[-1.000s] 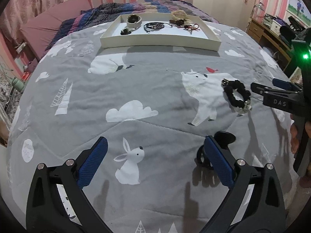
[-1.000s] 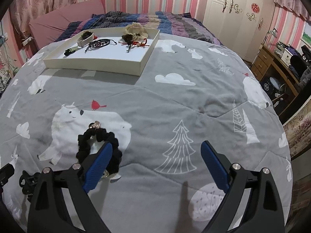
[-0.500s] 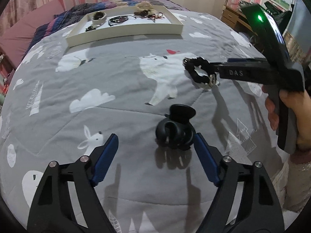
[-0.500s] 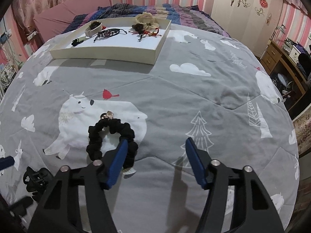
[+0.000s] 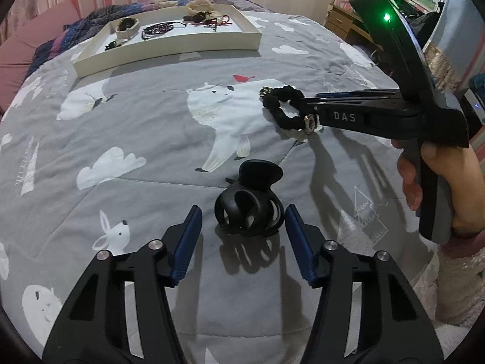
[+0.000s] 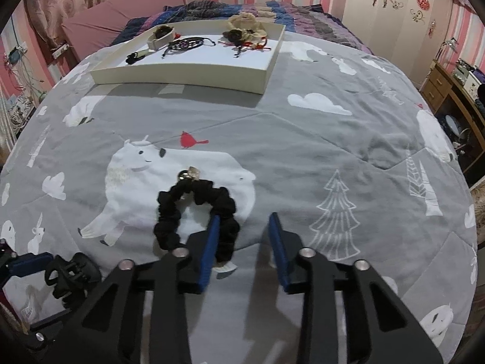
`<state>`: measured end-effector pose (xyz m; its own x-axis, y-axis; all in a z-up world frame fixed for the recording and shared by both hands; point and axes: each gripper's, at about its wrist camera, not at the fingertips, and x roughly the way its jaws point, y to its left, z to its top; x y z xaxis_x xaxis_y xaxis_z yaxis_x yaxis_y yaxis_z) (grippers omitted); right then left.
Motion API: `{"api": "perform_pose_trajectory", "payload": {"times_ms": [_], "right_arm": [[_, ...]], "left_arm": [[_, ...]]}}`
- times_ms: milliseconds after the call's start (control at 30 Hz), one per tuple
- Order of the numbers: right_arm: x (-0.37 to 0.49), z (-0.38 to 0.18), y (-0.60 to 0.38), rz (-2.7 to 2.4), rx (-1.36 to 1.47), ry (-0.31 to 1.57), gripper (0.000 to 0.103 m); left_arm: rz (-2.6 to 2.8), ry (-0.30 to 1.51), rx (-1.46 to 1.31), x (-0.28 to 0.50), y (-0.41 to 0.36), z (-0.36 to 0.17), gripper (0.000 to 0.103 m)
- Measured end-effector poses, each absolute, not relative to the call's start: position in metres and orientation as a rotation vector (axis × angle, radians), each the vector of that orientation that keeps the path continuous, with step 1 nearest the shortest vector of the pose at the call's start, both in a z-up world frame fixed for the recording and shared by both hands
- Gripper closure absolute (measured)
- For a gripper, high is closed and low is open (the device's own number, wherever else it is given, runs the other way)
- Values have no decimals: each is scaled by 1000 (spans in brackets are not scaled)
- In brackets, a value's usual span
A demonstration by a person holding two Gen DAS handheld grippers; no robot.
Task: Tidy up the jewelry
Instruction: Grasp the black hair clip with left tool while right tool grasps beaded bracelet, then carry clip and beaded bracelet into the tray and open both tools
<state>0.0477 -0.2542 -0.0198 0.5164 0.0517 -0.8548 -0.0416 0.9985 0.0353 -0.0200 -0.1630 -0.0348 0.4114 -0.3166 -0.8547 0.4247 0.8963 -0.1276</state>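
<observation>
A black hair claw clip lies on the grey bedspread, between the open fingers of my left gripper, which do not touch it; it also shows in the right wrist view. A black scrunchie with metal charms lies on the polar bear print. My right gripper is open; its left finger sits inside the scrunchie's loop, with the near right part of the band between the fingers. In the left wrist view the right gripper reaches the scrunchie from the right.
A white tray at the far side of the bed holds bracelets, hair ties and a beige scrunchie; it also shows in the left wrist view. Wooden furniture stands past the bed's right edge. A pink headboard is behind.
My left gripper moved right and forward until its fingers came around the claw clip, narrowing. My right gripper moved forward over the scrunchie and its fingers narrowed.
</observation>
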Motion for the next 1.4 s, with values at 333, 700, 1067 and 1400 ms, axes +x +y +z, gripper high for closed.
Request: {"api": "perform_pose_trajectory", "payload": {"times_ms": [333, 700, 1067, 1400], "right_arm": [[49, -17, -249, 83, 26, 1005, 93], [65, 15, -245, 71, 19, 927, 94], [117, 71, -240, 43, 25, 799, 95], [199, 88, -225, 53, 68, 753, 95]], "left_arm": [[-490, 1023, 103, -15, -153, -31, 55], [-352, 925, 78, 44, -111, 14, 56], [-208, 829, 83, 129, -82, 63, 56], [-154, 856, 23, 236, -76, 71, 56]]}}
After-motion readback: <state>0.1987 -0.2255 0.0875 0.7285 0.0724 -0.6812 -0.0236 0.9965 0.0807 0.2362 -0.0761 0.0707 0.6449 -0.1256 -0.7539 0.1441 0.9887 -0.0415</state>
